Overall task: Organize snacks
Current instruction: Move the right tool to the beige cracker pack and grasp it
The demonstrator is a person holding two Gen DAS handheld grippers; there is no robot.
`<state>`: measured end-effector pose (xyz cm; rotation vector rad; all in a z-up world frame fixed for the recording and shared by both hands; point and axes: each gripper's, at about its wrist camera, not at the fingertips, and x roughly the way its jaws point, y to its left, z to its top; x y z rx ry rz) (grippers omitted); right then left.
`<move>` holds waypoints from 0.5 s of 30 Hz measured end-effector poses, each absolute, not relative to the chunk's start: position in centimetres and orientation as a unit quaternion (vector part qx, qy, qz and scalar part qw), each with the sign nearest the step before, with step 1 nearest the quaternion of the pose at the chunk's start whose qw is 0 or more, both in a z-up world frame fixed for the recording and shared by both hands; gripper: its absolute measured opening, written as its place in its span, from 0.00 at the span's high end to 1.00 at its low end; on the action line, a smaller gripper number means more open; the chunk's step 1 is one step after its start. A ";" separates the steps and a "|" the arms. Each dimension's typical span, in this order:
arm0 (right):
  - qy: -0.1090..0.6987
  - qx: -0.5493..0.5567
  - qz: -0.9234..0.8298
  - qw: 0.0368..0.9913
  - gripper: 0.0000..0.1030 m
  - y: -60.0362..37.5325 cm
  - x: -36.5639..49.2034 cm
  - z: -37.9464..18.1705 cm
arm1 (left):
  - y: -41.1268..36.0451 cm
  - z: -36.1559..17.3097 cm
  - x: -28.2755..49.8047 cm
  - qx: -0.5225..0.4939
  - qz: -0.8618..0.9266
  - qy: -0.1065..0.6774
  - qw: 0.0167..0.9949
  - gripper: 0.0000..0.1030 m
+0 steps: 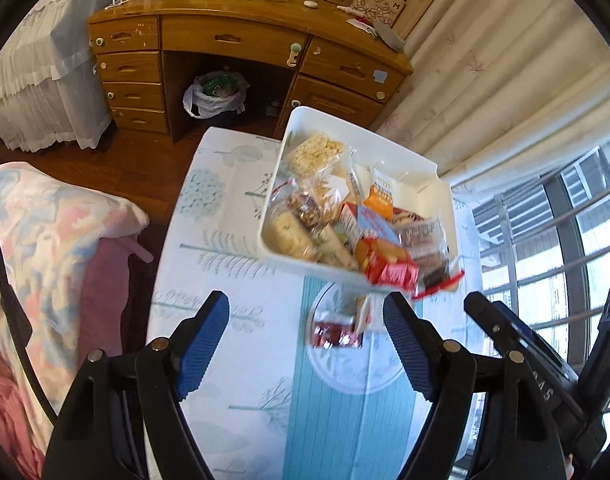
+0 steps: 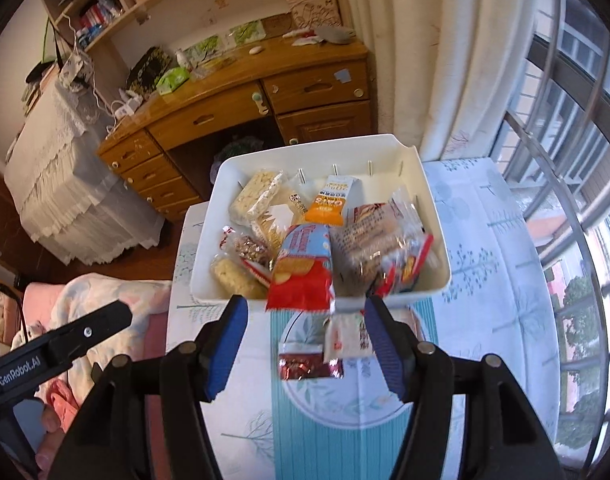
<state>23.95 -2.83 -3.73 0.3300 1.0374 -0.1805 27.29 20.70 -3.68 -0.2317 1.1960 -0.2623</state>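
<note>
A white plastic bin (image 1: 389, 148) (image 2: 321, 152) holds several wrapped snacks on a table with a leaf-print cloth (image 1: 233, 248) (image 2: 485, 240). A red and blue cracker pack (image 2: 303, 272) (image 1: 389, 264) hangs over the bin's near rim. On the cloth in front of the bin lie a dark red foil packet (image 1: 337, 334) (image 2: 309, 364) and a small white packet (image 2: 347, 338) (image 1: 367, 312). My left gripper (image 1: 307, 344) is open and empty, just short of them. My right gripper (image 2: 305, 344) is open around the two packets, touching neither; it shows in the left view (image 1: 537, 364).
A wooden desk with drawers (image 1: 241, 40) (image 2: 241, 100) stands beyond the table, a bagged waste bin (image 1: 215, 94) under it. A bed with a floral quilt (image 1: 45, 232) (image 2: 105, 300) lies left. Curtains (image 1: 505, 72) and a barred window (image 2: 565, 200) are on the right.
</note>
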 end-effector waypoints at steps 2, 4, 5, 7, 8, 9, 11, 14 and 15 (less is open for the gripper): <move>0.487 0.161 -0.092 0.853 0.41 -2.1 22.7 -3.5 | 21.7 -3.6 26.1 -0.104 -0.128 0.561 0.811 0.24; 0.482 0.163 -0.097 0.855 0.41 -1.4 21.5 -3.4 | 22.6 -3.7 25.0 -0.102 -0.132 0.561 0.811 0.24; 0.479 0.162 -0.100 0.857 0.41 -1.0 20.9 -3.3 | 23.1 -3.7 24.5 -0.102 -0.133 0.562 0.810 0.24; 0.474 0.159 -0.105 0.860 0.41 -0.3 19.8 -3.3 | 23.9 -4.0 23.5 -0.103 -0.135 0.566 0.807 0.24; 0.471 0.158 -0.106 0.861 0.41 -0.1 19.3 -3.3 | 24.3 -4.1 23.1 -0.104 -0.136 0.567 0.806 0.24; 0.469 0.157 -0.108 0.862 0.41 0.2 18.9 -3.3 | 24.5 -4.3 22.7 -0.105 -0.137 0.568 0.805 0.24; 0.464 0.152 -0.109 0.866 0.41 0.7 17.9 -3.4 | 25.0 -4.5 21.9 -0.108 -0.139 0.568 0.804 0.24; 0.457 0.140 -0.111 0.872 0.41 1.4 16.6 -3.6 | 25.5 -5.0 20.9 -0.108 -0.141 0.571 0.802 0.23; 0.454 0.134 -0.112 0.874 0.41 1.6 16.3 -3.6 | 25.7 -5.1 20.5 -0.110 -0.141 0.572 0.800 0.23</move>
